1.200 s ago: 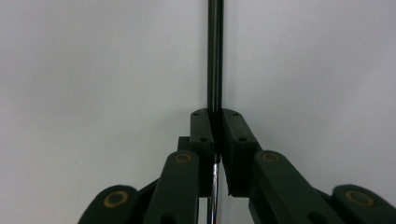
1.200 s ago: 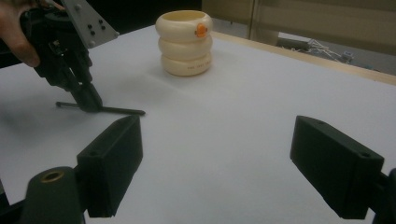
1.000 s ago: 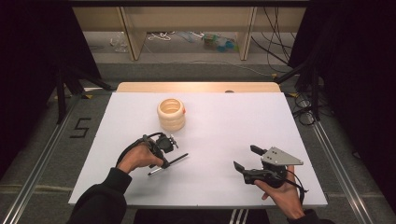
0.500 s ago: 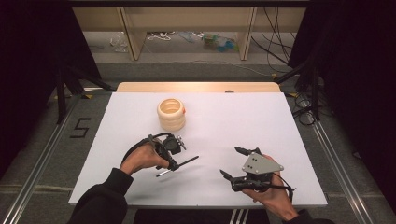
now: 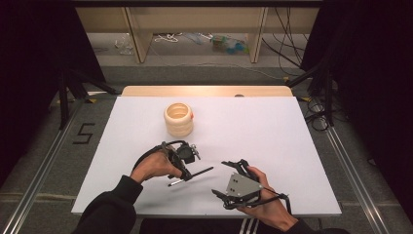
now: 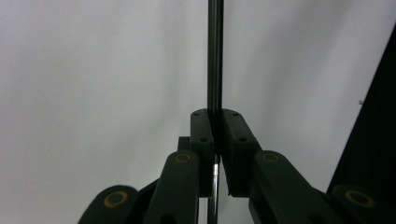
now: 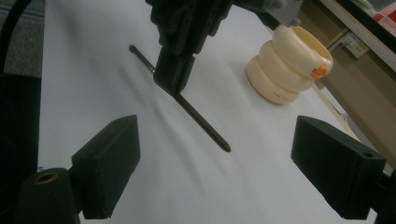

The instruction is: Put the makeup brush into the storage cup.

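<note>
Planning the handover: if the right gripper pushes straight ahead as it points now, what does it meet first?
Likely the thin black rod clamped in the left gripper; it crosses between the right gripper and the cream pot. Depth is unclear.

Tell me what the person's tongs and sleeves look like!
Both tongs are black. The left tongs have flat block pads on arms with gold-ringed pivots, and a black cable loops from them. The right tongs carry a grey three-cornered plate with small holes on top, and thick square pads. The left sleeve is dark. White stripes show on dark clothing near the table edge.
</note>
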